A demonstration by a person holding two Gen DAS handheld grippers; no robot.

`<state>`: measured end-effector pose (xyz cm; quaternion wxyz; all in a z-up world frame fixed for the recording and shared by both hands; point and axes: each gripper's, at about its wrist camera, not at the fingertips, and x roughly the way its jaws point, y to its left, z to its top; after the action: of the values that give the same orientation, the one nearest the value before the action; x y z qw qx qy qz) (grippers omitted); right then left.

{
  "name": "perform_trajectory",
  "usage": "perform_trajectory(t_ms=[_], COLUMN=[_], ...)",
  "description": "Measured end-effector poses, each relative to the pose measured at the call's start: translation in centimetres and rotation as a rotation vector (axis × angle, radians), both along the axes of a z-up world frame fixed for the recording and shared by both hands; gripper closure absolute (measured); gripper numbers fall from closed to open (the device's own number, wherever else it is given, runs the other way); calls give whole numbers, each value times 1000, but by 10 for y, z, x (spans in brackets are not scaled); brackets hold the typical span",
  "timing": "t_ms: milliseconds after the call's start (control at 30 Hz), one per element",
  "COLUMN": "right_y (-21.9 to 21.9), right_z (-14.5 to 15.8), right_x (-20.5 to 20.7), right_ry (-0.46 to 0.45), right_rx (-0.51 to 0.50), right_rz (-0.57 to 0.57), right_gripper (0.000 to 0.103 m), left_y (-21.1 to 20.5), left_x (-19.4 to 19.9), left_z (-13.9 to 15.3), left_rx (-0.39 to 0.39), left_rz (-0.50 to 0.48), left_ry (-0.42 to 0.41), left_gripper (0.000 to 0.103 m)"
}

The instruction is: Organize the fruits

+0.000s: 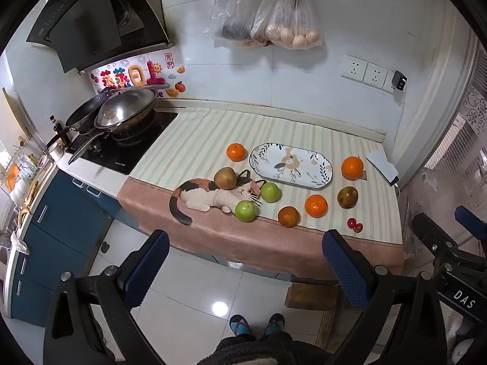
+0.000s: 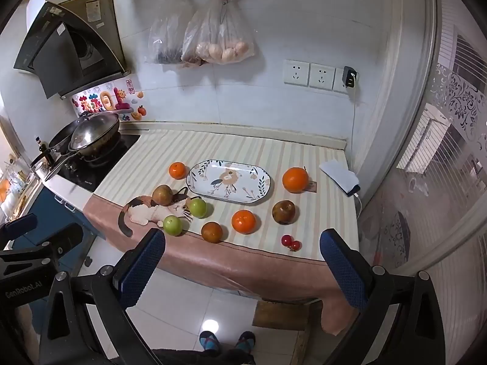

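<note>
Both held back off the counter [image 2: 304, 155] edge – left gripper [image 1: 245, 261] and right gripper [image 2: 242, 258] w/ jaws wide apart, nothing held. Fruits scattered round the empty plate [image 2: 229, 186], e.g. orange [image 2: 295, 179] – prob. staged for loading.

Both wrists high, back, sharing plate [image 1: 290, 165]

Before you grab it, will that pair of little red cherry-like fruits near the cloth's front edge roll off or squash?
The red pair looks round and glossy, so a nudge would probably roll it, and the counter edge is close. It seems small against the wide-open right gripper, so it likely weighs little and may slip or bruise under a hard pinch.
</note>
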<state>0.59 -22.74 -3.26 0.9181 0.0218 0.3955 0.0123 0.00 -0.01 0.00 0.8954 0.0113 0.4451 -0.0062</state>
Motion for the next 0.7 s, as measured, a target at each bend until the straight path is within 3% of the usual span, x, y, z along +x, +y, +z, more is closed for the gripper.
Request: perform_trajectory(t_ms=[700], right_y=[-7], right_z=[3], right_x=[4], right_ry=[-5], right_rx=[12], right_rz=[-9], right_gripper=[0], left_y=[-14], left_x=[9], left_z=[3], left_rx=[-3], left_rz=[-6], left_ry=[-7], left_gripper=[0])
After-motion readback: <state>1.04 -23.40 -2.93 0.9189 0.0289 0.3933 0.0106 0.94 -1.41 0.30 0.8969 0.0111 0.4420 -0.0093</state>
